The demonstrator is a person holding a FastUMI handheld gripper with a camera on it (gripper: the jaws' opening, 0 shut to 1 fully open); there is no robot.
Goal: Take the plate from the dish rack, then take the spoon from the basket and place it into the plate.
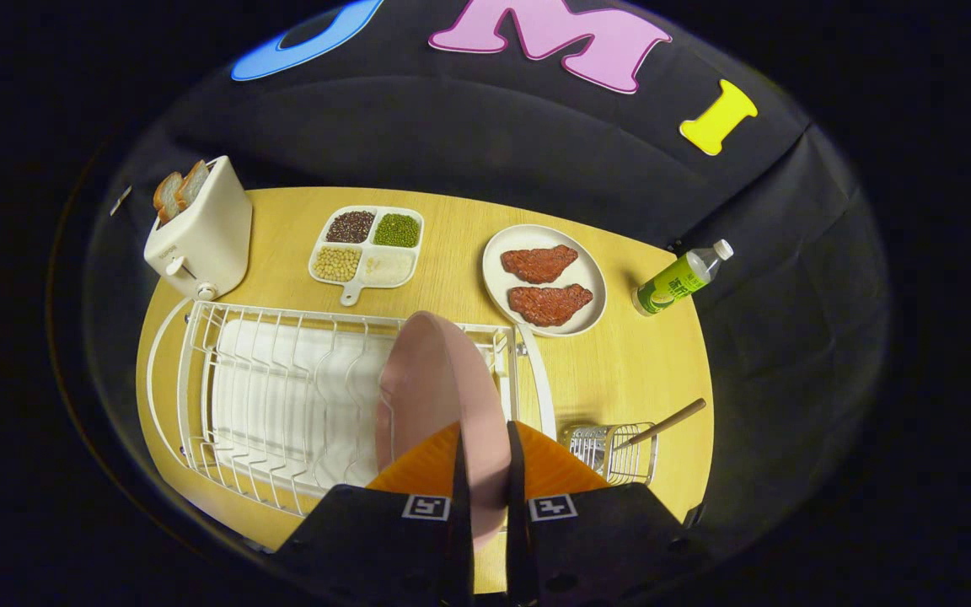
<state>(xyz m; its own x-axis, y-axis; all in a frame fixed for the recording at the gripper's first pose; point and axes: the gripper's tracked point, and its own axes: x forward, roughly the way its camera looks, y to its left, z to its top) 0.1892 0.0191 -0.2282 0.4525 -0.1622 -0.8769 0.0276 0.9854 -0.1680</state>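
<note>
Closed on the near rim of one pink plate (439, 396), the two fingers (462, 472) pinch it edge-on, one pad on each face, so it stands upright between them above the right end of the white dish rack (283, 396). It looks rigid, smooth and probably slippery, light enough for a rim pinch yet apt to swing, so a deeper hold on the rim seems wise. One wire basket (616, 451) sits just right of the rack on the counter (620, 371), holding one spoon (667, 421) by its wooden handle. One rack, one basket, one spoon.
</note>
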